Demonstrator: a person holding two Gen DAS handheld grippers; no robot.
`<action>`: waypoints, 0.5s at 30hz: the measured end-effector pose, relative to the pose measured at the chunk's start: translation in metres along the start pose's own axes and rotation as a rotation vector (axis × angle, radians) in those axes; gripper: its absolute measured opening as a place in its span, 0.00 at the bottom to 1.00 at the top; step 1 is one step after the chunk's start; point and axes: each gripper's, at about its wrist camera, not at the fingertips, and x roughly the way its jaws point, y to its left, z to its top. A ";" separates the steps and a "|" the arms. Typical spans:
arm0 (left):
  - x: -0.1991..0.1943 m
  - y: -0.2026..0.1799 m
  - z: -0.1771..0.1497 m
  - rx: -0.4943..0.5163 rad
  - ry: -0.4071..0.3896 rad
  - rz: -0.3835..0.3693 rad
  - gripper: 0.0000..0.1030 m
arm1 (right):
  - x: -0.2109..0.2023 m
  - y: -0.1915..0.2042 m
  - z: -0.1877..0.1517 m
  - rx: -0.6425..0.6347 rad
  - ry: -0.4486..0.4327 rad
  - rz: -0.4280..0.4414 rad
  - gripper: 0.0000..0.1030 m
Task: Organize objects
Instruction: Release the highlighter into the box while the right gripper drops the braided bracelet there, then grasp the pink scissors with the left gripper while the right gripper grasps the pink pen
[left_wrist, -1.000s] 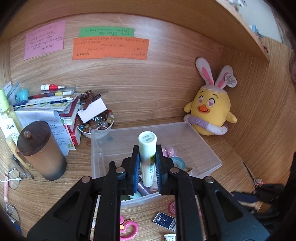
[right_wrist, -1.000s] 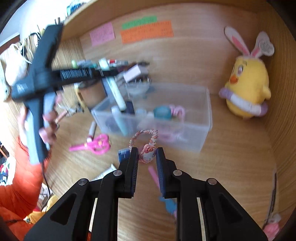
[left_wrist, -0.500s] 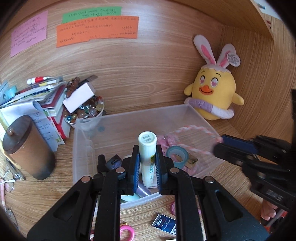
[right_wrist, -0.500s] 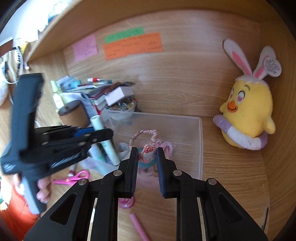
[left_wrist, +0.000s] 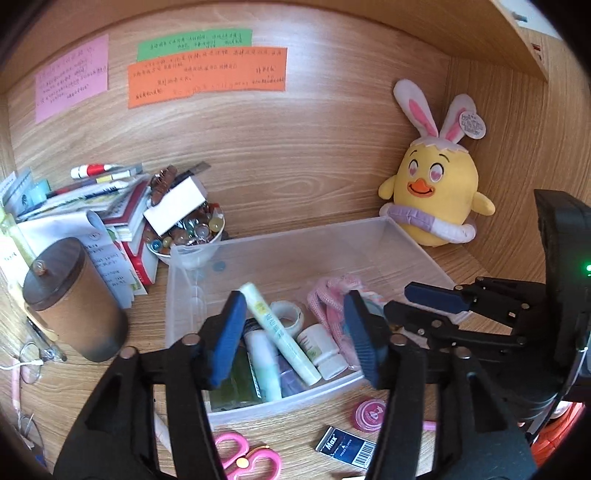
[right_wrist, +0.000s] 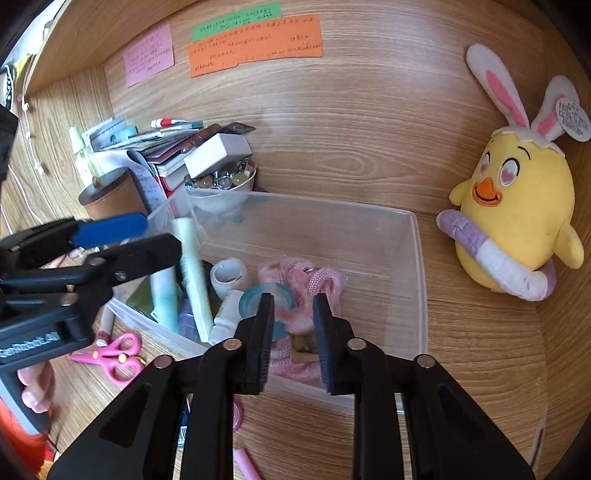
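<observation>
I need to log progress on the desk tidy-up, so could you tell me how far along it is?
Well under way. The clear bin already holds a tape roll, a small white bottle, pink rope and a pale green tube, which lies between the open left gripper fingers. The right gripper is open over the bin, holding nothing. Left on the desk: pink scissors, a staples box and a pink round case.

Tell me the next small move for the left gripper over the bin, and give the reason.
Probably lift the left gripper back out of the clear bin and head for the pink scissors: its jaws stand wide open, the pale green tube lies loose inside, and the scissors sit outside on the desk.
</observation>
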 end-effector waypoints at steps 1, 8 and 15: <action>-0.003 -0.001 0.000 0.005 -0.009 0.006 0.63 | -0.001 0.000 0.000 -0.003 -0.001 -0.004 0.32; -0.030 -0.004 -0.006 0.033 -0.064 0.051 0.95 | -0.021 0.003 -0.005 -0.030 -0.045 -0.039 0.55; -0.047 0.007 -0.023 0.043 -0.036 0.096 0.98 | -0.047 0.003 -0.017 -0.039 -0.067 -0.035 0.76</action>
